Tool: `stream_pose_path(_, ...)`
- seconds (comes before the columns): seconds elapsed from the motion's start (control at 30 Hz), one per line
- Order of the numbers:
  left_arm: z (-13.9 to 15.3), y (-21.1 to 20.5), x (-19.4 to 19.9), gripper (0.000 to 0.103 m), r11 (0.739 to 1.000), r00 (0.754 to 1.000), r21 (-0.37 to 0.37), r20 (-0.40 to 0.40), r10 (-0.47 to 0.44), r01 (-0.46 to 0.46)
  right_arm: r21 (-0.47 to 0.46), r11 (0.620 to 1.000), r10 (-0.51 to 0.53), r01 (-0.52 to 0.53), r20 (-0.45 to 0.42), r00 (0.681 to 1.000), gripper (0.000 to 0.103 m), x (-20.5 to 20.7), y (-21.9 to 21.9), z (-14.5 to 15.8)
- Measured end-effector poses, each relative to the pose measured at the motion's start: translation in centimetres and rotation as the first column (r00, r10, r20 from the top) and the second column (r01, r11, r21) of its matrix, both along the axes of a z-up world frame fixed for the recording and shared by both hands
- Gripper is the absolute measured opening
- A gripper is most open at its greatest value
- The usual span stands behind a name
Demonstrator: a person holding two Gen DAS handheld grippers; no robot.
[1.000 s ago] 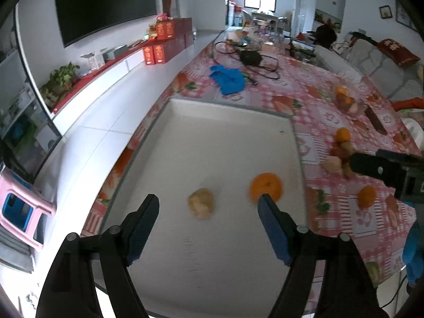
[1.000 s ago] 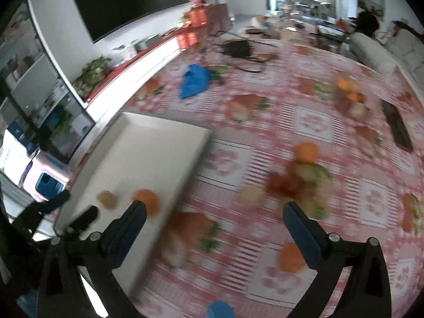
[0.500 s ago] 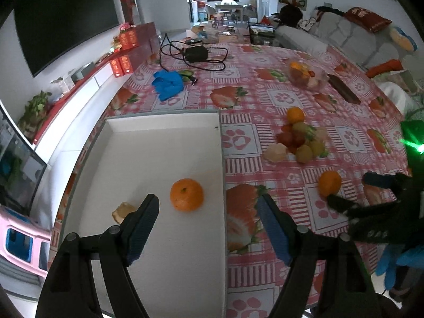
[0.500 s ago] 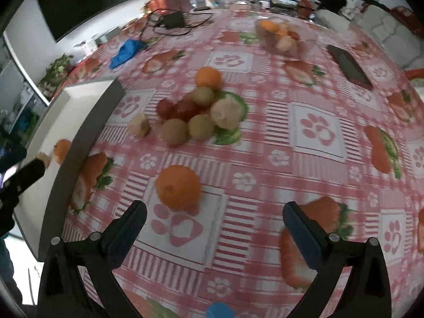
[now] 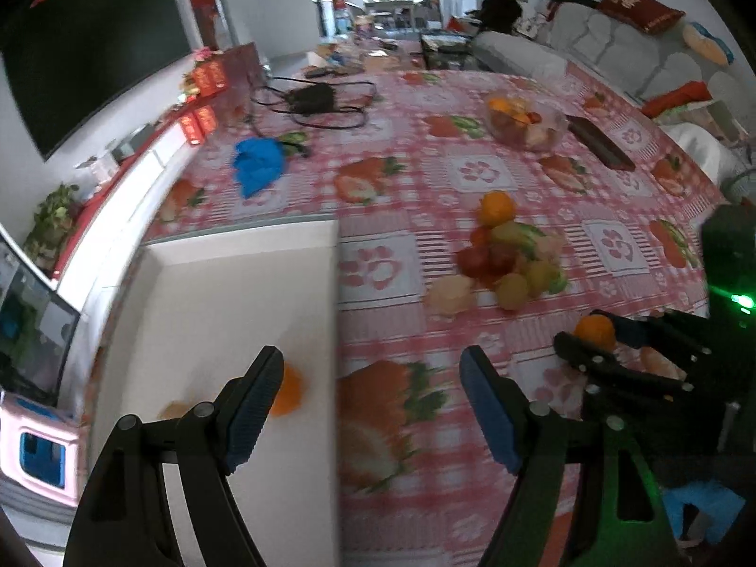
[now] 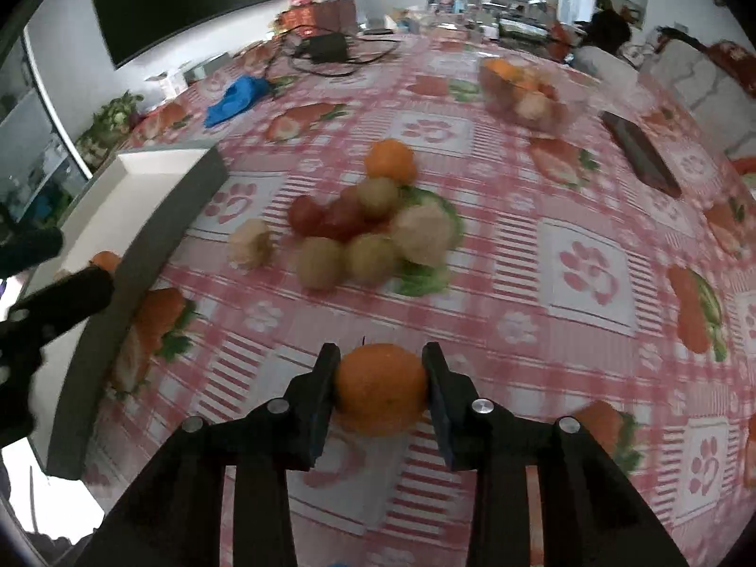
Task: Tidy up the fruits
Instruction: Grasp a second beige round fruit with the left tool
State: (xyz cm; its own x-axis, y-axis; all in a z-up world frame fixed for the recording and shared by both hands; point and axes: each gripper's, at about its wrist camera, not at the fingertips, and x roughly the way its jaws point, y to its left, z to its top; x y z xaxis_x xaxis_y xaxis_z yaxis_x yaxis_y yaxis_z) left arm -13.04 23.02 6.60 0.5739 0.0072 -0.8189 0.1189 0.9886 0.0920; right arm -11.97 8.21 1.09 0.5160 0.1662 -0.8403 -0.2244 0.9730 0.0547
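My right gripper (image 6: pixel 381 380) is closing its jaws on an orange (image 6: pixel 381 390) that sits on the pink checked tablecloth, and both pads touch its sides. The left wrist view shows the same orange (image 5: pixel 593 330) between those black fingers at the right. My left gripper (image 5: pixel 371 378) hangs open and empty over the right edge of the white tray (image 5: pixel 212 293). In the tray lie another orange (image 5: pixel 289 390) and a pale fruit (image 5: pixel 175 410). A pile of mixed fruits (image 6: pixel 373 231) lies in the middle of the table.
A glass bowl of fruit (image 5: pixel 524 123), a dark flat device (image 5: pixel 600 141), a blue cloth (image 5: pixel 259 165) and a black adapter with cables (image 5: pixel 312 97) lie farther back on the table. A pink stool (image 5: pixel 38 453) stands on the floor left of the tray.
My right gripper came down over the loose orange and drew its jaws in against it. My left gripper swung right, from above the tray's middle to its right edge.
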Motion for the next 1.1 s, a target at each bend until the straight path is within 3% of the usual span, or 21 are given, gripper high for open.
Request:
stream_pose_path(0.27, -4.3, -3.7, 4.6, 0.080, 0.997, 0.999, 0.067, -0.043, -0.024, 0.027, 0.034, 0.997, -0.073, 0.073, -0.003, 0.997, 0.037, -2.1, -6.2, 0.3)
stream_pose_path(0.47, -5.6, -3.6, 7.0, 0.075, 1.000, 0.998, 0.024, -0.067, -0.002, 0.003, 0.044, 0.996, -0.074, 0.073, 0.003, 0.997, 0.037, -2.6, -7.1, 0.2)
stream_pose_path(0.57, -5.5, -3.7, 7.1, 0.053, 1.000, 0.997, -0.024, -0.072, -0.017, 0.016, 0.040, 0.997, -0.072, 0.072, 0.009, 0.997, 0.037, -2.6, -7.0, 0.1)
stream_pose_path(0.6, -5.4, -3.8, 6.9, 0.034, 0.998, 0.997, -0.050, -0.077, -0.028, 0.024, 0.039, 0.997, -0.071, 0.070, 0.009, 0.997, 0.037, -2.6, -7.0, 0.1)
stream_pose_path(0.63, -5.3, -3.9, 6.6, 0.027, 0.999, 0.997, -0.040, -0.075, -0.031, 0.028, 0.036, 0.997, -0.069, 0.069, 0.011, 0.998, 0.037, -2.6, -6.9, 0.1)
stream_pose_path(0.7, -5.3, -4.2, 5.8, 0.027, 0.999, 0.997, -0.010, -0.073, -0.038, 0.037, 0.026, 0.998, -0.066, 0.065, 0.016, 0.998, 0.037, -2.6, -6.8, 0.1)
stream_pose_path(0.87, -5.1, -3.3, 2.4, 0.027, 0.998, 0.995, -0.062, -0.097, -0.018, 0.012, -0.002, 0.998, -0.068, 0.068, 0.026, 0.997, 0.038, -2.6, -6.4, 0.0)
stream_pose_path(1.1, -5.2, -3.3, -3.1, 0.027, 0.998, 0.999, -0.052, -0.042, 0.019, -0.021, -0.039, 0.997, -0.069, 0.071, 0.049, 0.996, 0.038, -2.9, -5.9, -0.2)
